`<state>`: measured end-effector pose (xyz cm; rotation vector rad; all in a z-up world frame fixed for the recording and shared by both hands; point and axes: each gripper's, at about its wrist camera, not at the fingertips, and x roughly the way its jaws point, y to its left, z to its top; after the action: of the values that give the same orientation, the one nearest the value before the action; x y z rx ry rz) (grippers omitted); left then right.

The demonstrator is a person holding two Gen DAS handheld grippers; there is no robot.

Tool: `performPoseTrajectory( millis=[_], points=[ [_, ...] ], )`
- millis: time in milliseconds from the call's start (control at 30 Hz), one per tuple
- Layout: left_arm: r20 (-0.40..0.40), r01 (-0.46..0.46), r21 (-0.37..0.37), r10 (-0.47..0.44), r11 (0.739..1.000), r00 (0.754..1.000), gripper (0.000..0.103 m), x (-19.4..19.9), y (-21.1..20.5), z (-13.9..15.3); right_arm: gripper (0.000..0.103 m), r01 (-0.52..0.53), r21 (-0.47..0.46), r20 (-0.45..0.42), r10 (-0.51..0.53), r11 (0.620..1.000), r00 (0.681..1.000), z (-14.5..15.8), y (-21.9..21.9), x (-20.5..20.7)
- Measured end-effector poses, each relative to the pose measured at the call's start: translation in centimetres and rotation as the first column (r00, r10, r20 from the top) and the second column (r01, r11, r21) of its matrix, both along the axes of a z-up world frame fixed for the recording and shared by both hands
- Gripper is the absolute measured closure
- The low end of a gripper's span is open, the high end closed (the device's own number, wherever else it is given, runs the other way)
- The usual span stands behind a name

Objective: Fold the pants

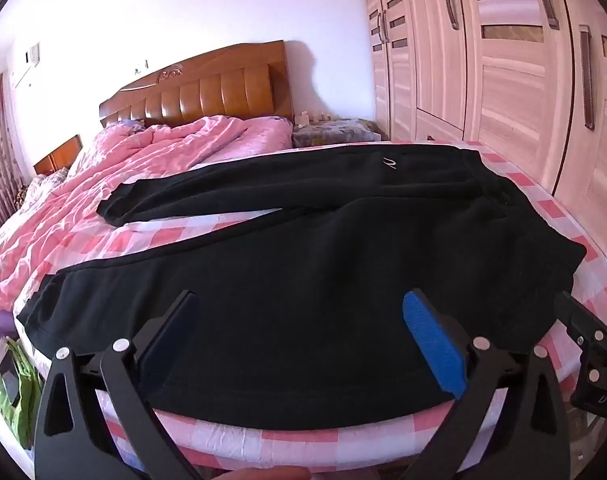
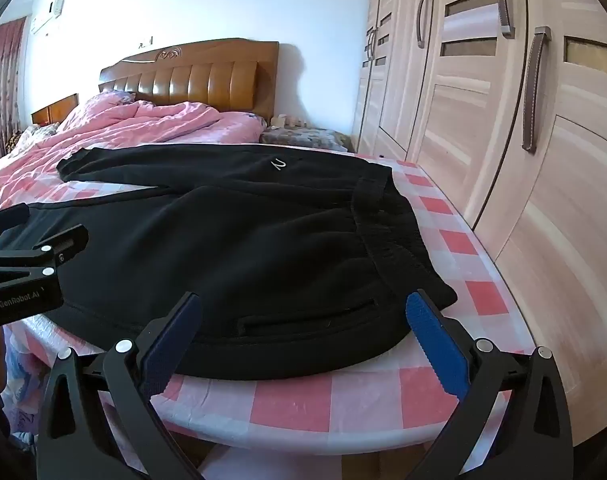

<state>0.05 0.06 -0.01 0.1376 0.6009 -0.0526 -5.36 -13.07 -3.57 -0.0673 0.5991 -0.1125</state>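
Note:
Black pants (image 1: 303,280) lie spread flat on the pink-and-white checked sheet (image 1: 287,440) at the foot of the bed, waistband to the right, both legs reaching left. My left gripper (image 1: 303,300) hovers open over the near leg, blue pads wide apart with nothing between them. In the right wrist view the same pants (image 2: 243,248) fill the middle, with a small white logo near the hip. My right gripper (image 2: 303,304) stands open above the near edge by the waistband corner and pocket slit. The left gripper (image 2: 35,252) shows at that view's left edge.
A crumpled pink quilt (image 1: 143,160) covers the bed's far half below a wooden headboard (image 1: 199,92). A tall pale wardrobe (image 2: 523,140) stands close along the bed's right side. Green and purple items (image 1: 15,380) sit beside the bed at lower left.

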Motion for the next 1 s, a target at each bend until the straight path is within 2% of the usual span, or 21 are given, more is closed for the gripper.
performPoseTrajectory(
  millis=[433,1000],
  points=[
    [-0.030,0.009,-0.008,-0.009,1.000,1.000,0.001,0.1,1.3,-0.2,0.004,-0.004,0.019,-0.007,0.004,1.000,1.000,-0.4,-0.2,-0.2],
    [-0.053,-0.001,-0.014,0.000,1.000,0.999,0.001,0.1,1.0,-0.9,0.004,0.003,0.029,-0.016,-0.003,1.000,1.000,-0.8,0.0,0.1]
  ],
)
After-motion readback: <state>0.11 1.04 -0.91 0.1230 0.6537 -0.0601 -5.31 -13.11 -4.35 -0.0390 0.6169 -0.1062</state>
